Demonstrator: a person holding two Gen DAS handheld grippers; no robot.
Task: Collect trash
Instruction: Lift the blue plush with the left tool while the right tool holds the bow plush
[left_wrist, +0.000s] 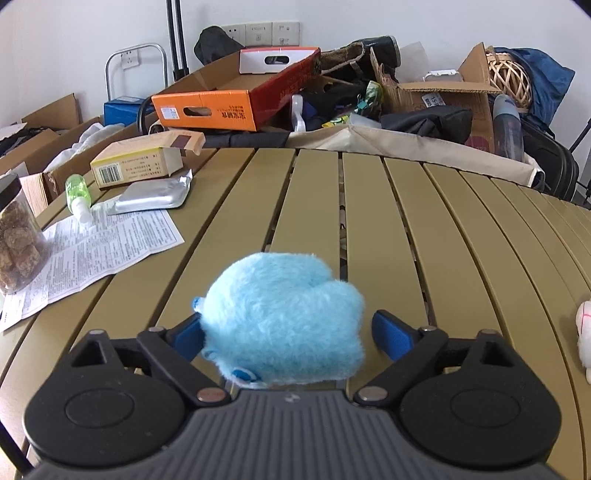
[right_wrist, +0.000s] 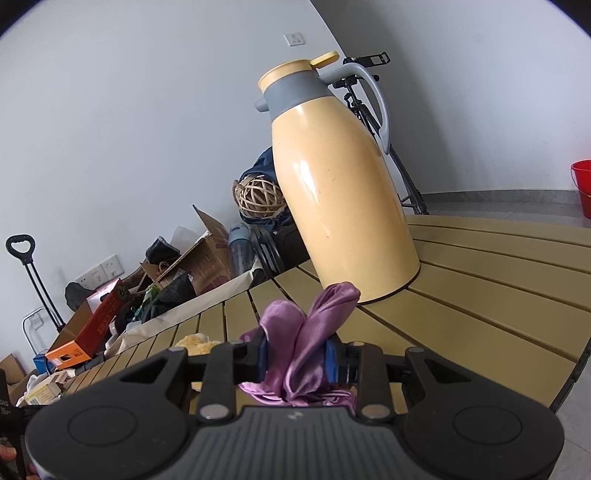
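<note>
Left gripper (left_wrist: 286, 336), jaws spread wide, frames a fluffy sky-blue plush toy (left_wrist: 282, 319) sitting on the slatted olive table (left_wrist: 443, 236). Right gripper (right_wrist: 295, 360) pinches a crumpled, shiny purple cloth (right_wrist: 299, 343), with a yellow thermos jug (right_wrist: 340, 184) at one o'clock.

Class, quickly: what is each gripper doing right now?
Left gripper: open around the fluffy light-blue plush toy.
Right gripper: shut on the shiny purple satin cloth.
</note>
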